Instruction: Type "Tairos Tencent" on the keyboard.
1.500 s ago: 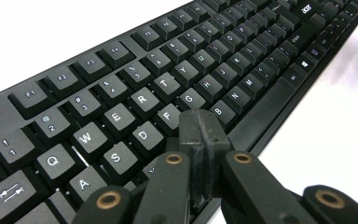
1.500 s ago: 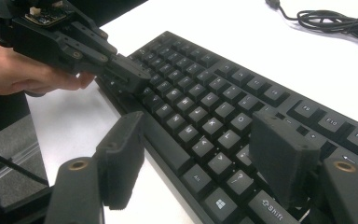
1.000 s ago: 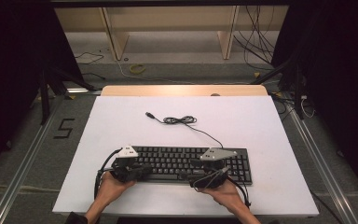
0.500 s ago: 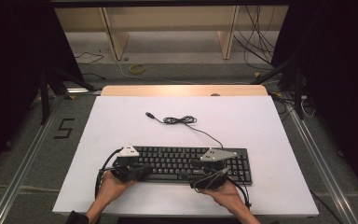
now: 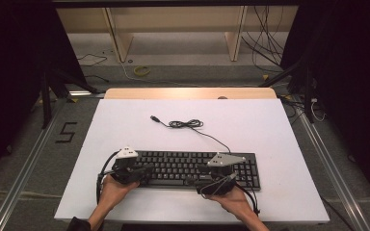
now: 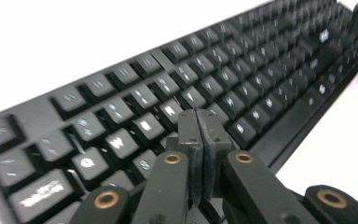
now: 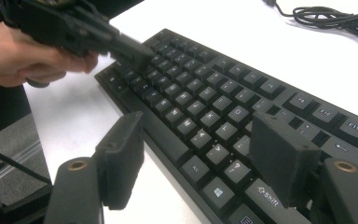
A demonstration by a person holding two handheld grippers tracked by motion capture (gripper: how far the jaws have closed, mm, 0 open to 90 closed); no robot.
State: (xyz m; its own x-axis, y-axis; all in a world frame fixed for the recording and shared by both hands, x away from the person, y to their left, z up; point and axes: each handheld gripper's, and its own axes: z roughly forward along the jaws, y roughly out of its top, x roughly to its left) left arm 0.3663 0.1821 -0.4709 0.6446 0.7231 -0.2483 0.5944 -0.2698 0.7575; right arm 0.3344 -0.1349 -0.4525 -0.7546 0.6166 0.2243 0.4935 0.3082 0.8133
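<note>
While both my grippers hover over the keyboard (image 5: 192, 168), which lies along the near edge of the white surface (image 5: 270, 125), my left gripper (image 6: 199, 122) has its jaws pressed together above the left-hand keys. My right gripper (image 7: 205, 158) has its jaws apart, nothing between them. Its cable (image 5: 188, 124) trails toward the far edge.

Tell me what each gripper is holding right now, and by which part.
Nothing is held. The left gripper is shut on nothing, its tips over the keyboard keys; the right gripper stands open above the keyboard's front edge.
</note>
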